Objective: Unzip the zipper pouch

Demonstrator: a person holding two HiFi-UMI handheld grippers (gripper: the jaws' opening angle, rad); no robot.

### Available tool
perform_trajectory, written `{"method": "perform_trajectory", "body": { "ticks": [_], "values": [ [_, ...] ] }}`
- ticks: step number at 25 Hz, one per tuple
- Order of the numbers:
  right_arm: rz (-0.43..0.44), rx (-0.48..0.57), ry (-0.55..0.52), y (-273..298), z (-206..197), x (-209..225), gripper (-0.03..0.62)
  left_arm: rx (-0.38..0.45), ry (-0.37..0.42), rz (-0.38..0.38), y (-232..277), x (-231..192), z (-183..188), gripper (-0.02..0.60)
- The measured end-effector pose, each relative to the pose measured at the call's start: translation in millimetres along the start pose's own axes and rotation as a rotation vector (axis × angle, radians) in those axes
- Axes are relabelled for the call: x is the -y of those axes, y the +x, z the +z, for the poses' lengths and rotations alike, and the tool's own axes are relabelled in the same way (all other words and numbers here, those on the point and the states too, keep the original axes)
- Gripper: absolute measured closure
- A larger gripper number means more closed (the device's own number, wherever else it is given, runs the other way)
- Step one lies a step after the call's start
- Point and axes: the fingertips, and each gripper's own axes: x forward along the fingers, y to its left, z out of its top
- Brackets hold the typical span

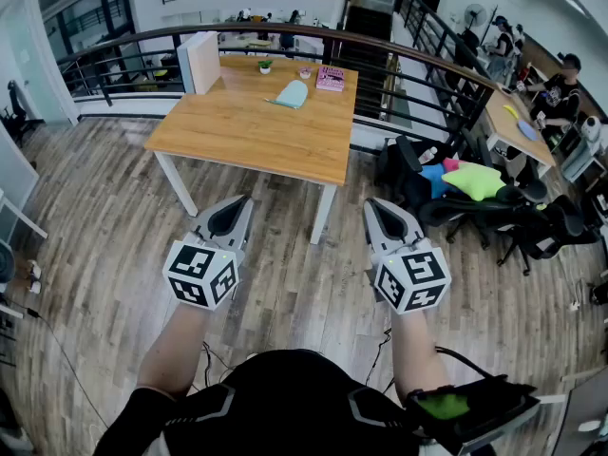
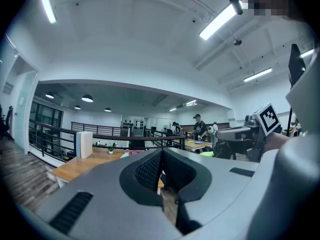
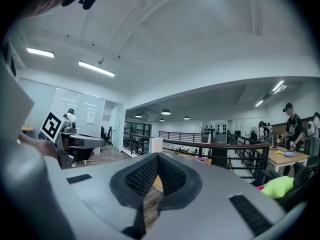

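I hold my left claw (image 1: 234,213) and right claw (image 1: 382,217) level over the plank floor (image 1: 104,226), both pressed together on nothing. The light blue pouch (image 1: 293,94) lies on the far wooden table (image 1: 247,131), well apart from me, just left of a pink book (image 1: 330,78)

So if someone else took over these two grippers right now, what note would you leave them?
Left gripper: jaws together, empty, over the floor short of the wooden table.
Right gripper: the same, shut and empty.
The light blue pouch lies toward the table's far side, near a pink book; neither gripper is close to it.
Done: nothing yet; the zipper is too small to make out.
Left: step up, hold the pouch with one gripper, pull the zipper open with the other.
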Motion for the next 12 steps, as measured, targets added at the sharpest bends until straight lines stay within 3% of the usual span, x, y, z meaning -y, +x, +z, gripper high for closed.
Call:
{"method": "perform_trajectory", "body": {
  "ticks": [8,12],
  "values": [
    [-0.006,0.017,0.034,6.8,1.5,6.0,0.586,0.009,0.022,0.024,6.5,-3.2,4.1,0.552],
    [0.03,0.025,0.051,4.5,2.8,2.2,0.583,0.001,0.017,0.037,4.1,-4.1,2.8,0.552]
  ]
}}
